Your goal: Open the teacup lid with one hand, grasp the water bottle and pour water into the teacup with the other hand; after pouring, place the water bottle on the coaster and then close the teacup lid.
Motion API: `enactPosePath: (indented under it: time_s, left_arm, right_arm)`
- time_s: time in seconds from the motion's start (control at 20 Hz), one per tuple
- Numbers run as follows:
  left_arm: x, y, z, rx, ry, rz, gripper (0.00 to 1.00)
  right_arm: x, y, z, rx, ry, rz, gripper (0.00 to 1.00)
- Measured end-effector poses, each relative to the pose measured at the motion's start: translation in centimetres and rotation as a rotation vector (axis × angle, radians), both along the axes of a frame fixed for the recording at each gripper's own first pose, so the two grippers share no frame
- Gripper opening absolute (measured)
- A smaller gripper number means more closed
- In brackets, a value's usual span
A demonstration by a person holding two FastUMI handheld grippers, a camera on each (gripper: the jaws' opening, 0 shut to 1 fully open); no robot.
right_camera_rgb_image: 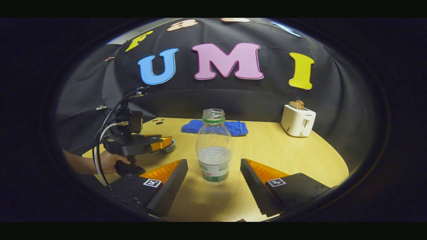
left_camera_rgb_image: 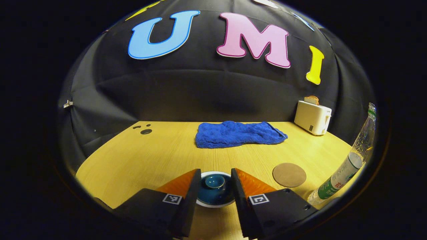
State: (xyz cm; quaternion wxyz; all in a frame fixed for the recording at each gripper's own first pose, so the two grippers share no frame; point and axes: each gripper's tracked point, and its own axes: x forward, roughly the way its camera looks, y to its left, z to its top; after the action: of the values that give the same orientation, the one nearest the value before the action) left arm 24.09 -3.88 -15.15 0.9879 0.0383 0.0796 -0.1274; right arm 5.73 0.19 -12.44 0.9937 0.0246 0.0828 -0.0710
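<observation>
A dark blue teacup (left_camera_rgb_image: 215,196) with a white rim stands on the table, its knobbed lid (left_camera_rgb_image: 214,181) on top. My left gripper (left_camera_rgb_image: 215,171) is open, its fingers on either side of the cup and clear of the knob. In the right gripper view, a hand (right_camera_rgb_image: 108,163) holds that left gripper (right_camera_rgb_image: 166,141) over the half-hidden teacup (right_camera_rgb_image: 169,147). An uncapped clear water bottle (right_camera_rgb_image: 214,146), partly filled, stands upright between the fingers of my open right gripper (right_camera_rgb_image: 213,161), untouched. The same bottle (left_camera_rgb_image: 350,163) shows at the right edge of the left gripper view. A round brown coaster (left_camera_rgb_image: 289,174) lies right of the cup.
A crumpled blue towel (left_camera_rgb_image: 238,134) lies at the back middle of the wooden table (left_camera_rgb_image: 150,156). A white toaster (right_camera_rgb_image: 298,120) with bread in it stands at the back right. Small dark holes (left_camera_rgb_image: 145,131) mark the table's back left.
</observation>
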Motion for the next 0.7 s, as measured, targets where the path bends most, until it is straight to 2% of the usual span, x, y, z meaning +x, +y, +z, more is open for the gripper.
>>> enactPosePath:
  time_s: [0.05, 0.15, 0.2, 0.25, 0.35, 0.6, 0.7]
  left_arm:
    - [-0.1, 0.0, 0.0, 0.004, 0.000, -0.003, 0.60]
    - [-0.1, 0.3, -0.2, 0.017, -0.005, 0.002, 0.46]
    - [-0.2, 0.3, -0.1, 0.019, -0.008, -0.002, 0.44]
    - [-0.1, 0.2, -0.2, 0.019, -0.009, -0.004, 0.32]
    - [-0.1, 0.2, 0.1, 0.017, -0.016, -0.008, 0.34]
    - [-0.4, 0.1, 1.4, 0.019, -0.047, -0.005, 0.24]
    - [-0.9, 0.1, 2.5, 0.008, -0.062, -0.009, 0.27]
  right_arm:
    - [0.2, -0.1, 0.1, -0.003, -0.003, -0.002, 0.98]
    - [0.6, -0.1, 0.1, 0.001, -0.017, -0.005, 0.98]
    - [0.8, -0.1, 0.2, 0.004, -0.024, -0.007, 0.98]
    - [1.0, -0.1, 0.1, 0.005, -0.029, -0.010, 0.98]
    - [1.4, -0.2, 0.0, 0.007, -0.036, -0.015, 0.98]
    - [2.5, -0.6, -0.3, 0.014, -0.055, -0.030, 0.98]
    - [3.0, -0.8, -0.2, 0.028, -0.067, -0.036, 0.98]
